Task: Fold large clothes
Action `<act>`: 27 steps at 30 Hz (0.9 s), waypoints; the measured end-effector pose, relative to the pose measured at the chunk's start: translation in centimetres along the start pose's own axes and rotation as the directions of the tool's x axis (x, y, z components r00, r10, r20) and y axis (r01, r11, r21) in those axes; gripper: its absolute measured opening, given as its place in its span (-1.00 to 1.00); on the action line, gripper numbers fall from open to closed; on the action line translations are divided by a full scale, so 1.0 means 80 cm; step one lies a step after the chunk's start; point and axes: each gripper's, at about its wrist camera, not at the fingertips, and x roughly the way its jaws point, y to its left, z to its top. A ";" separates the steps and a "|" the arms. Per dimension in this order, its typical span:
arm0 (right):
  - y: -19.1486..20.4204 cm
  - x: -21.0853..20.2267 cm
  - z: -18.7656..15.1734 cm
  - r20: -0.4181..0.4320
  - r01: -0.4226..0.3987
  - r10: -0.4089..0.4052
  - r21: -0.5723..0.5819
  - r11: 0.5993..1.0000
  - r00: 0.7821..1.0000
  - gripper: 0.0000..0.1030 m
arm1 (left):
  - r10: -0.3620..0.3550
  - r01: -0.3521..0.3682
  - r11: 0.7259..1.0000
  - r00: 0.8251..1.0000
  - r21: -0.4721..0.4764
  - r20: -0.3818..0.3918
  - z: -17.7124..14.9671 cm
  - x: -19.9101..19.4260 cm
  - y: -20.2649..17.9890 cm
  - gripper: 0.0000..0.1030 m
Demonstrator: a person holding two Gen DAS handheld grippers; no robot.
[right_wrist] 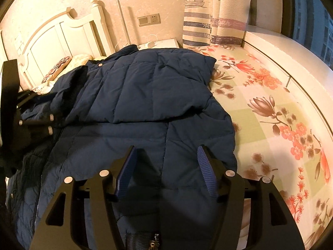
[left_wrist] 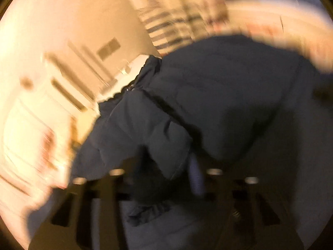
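A dark navy quilted puffer jacket [right_wrist: 145, 95] lies spread on the flowered bedsheet [right_wrist: 270, 108], one side folded over its middle. My right gripper [right_wrist: 166, 152] is open and empty, hovering just above the jacket's lower part. My left gripper [right_wrist: 33, 120] shows at the left edge of the right wrist view, on the jacket's left side. In the blurred left wrist view a bunched fold of the jacket [left_wrist: 166, 145] sits between the left gripper's [left_wrist: 166, 177] fingers, which appear shut on it.
A white headboard [right_wrist: 58, 33] and pillows [right_wrist: 60, 66] stand at the far left. A white nightstand [right_wrist: 162, 42], a striped curtain [right_wrist: 199, 25] and a window ledge [right_wrist: 281, 48] line the far and right sides. Bare sheet lies right of the jacket.
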 end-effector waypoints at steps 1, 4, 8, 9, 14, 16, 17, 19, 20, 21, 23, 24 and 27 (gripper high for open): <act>0.000 0.000 0.000 -0.001 -0.001 0.001 -0.001 1.000 1.000 0.16 | -0.057 0.058 0.995 0.998 -0.077 0.026 -0.003 -0.009 0.016 -0.59; 0.000 0.000 0.000 -0.002 -0.006 0.006 -0.005 1.000 1.000 0.20 | -0.260 0.324 0.858 0.943 -0.398 0.208 -0.027 -0.047 0.090 -0.65; -0.001 -0.001 -0.001 0.000 -0.011 0.011 -0.005 1.000 1.000 0.23 | -0.269 0.498 0.518 0.866 -0.695 0.421 -0.095 -0.069 0.194 -0.65; 0.000 -0.001 -0.001 0.000 -0.011 0.011 -0.004 1.000 1.000 0.23 | -0.255 0.508 0.432 0.862 -0.746 0.439 -0.120 -0.066 0.214 -0.63; -0.001 -0.001 0.000 0.001 -0.008 0.008 -0.006 1.000 1.000 0.23 | -0.231 0.426 0.286 0.900 -0.858 0.370 -0.184 -0.030 0.230 0.40; -0.001 -0.001 0.001 0.003 -0.005 0.005 -0.006 1.000 1.000 0.23 | -0.233 0.428 0.272 0.898 -0.862 0.373 -0.191 -0.022 0.229 0.48; -0.001 -0.002 0.001 0.004 -0.003 0.003 -0.006 1.000 1.000 0.23 | -0.231 0.419 0.279 0.903 -0.864 0.363 -0.190 -0.020 0.228 0.48; -0.002 -0.003 0.001 0.010 -0.001 0.001 -0.003 1.000 1.000 0.23 | -0.234 0.429 0.291 0.898 -0.855 0.371 -0.182 -0.018 0.231 0.65; -0.002 -0.003 0.001 0.012 -0.001 0.001 -0.001 1.000 1.000 0.23 | -0.236 0.447 0.291 0.890 -0.846 0.390 -0.180 -0.019 0.230 0.69; -0.003 -0.004 0.001 0.016 -0.002 0.002 0.003 1.000 1.000 0.23 | -0.234 0.458 0.290 0.885 -0.840 0.402 -0.178 -0.017 0.229 0.70; -0.005 -0.009 0.002 0.028 -0.007 0.007 0.014 1.000 1.000 0.23 | -0.230 0.440 0.313 0.895 -0.842 0.382 -0.180 -0.012 0.231 0.47; -0.006 -0.013 0.004 0.036 0.002 -0.003 0.016 1.000 0.999 0.23 | -0.217 0.404 0.344 0.912 -0.848 0.347 -0.178 -0.008 0.228 -0.17; 0.001 -0.018 0.017 0.043 0.021 -0.021 -0.012 1.000 0.999 0.23 | -0.223 0.411 0.330 0.909 -0.850 0.353 -0.194 -0.011 0.234 -0.67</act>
